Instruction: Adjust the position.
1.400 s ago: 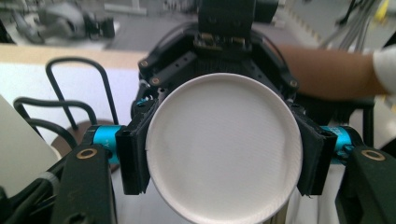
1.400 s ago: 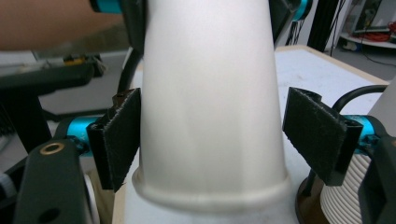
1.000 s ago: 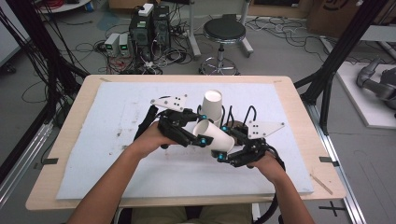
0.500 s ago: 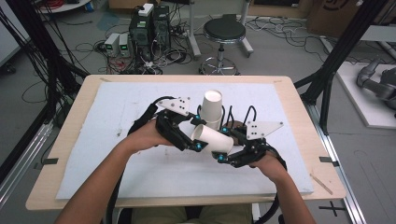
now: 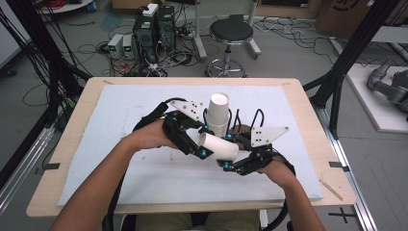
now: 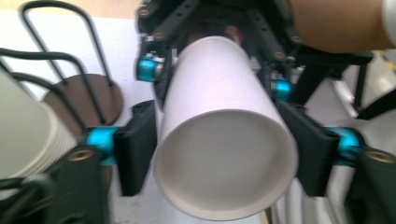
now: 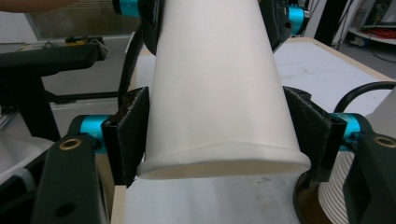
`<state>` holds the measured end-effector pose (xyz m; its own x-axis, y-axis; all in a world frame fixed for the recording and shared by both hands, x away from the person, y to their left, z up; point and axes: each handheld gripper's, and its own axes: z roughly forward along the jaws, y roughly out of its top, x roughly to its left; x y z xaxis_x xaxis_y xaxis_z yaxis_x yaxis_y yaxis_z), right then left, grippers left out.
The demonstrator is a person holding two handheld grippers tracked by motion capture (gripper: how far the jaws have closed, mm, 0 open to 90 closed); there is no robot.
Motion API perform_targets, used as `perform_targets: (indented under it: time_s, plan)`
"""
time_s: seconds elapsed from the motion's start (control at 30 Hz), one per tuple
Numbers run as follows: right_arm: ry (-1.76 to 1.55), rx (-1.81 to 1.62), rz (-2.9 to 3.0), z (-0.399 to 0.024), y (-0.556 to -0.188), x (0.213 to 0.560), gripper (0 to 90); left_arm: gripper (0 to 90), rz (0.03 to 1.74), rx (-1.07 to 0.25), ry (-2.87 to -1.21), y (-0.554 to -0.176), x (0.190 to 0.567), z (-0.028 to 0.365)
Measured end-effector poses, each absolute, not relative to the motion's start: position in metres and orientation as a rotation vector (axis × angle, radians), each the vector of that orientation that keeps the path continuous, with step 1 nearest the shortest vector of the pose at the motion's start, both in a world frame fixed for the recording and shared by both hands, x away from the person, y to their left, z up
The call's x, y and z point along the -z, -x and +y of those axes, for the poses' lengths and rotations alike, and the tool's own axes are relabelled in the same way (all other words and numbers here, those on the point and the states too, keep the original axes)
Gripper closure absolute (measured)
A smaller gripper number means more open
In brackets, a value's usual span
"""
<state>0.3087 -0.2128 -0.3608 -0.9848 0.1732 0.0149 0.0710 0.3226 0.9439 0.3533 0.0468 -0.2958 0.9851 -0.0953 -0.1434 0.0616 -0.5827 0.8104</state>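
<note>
A single white paper cup (image 5: pixel 219 146) lay on its side in the air above the desk (image 5: pixel 308 115), held between the two tools near the middle of the white sheet (image 5: pixel 115 125) that covered the wooden top. The right tool (image 5: pixel 231 166) clamped the cup near its rim, both black pads pressed against the wall, as the right tool view showed (image 7: pixel 219 102). The left tool (image 5: pixel 199 144) stood at the cup's other end; its jaws had just been closing with the cup between them, and in the left tool view the pads sat against the cup's sides (image 6: pixel 224 154).

Just behind the held cup stood one stack of white cups (image 5: pixel 219 113), upright, close to the left tool's grey plate. That made one loose cup and one stack. A round brown coaster (image 6: pixel 100 98) with a black wire stand (image 6: pixel 60 51) lay beside the stack.

The sheet lay bare to the left, right and front of the hands. Past the far edge of the desk the grey floor carried computer boxes (image 5: pixel 154 26), tangled cables and one black stool (image 5: pixel 231 33).
</note>
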Motion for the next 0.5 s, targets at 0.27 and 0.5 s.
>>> perform_targets:
  time_s: [0.27, 0.5]
  plan:
    - [-0.236, -1.789, 2.476, -0.212, -0.308, 0.361, 26.1, 34.1, -0.032, 0.221, -2.142, -0.355, 0.3, 0.052]
    - [-0.288, -1.859, 2.394, -0.218, -0.309, 0.357, 20.7, 34.1, -0.015, 0.198, -2.056, -0.357, 0.305, 0.064]
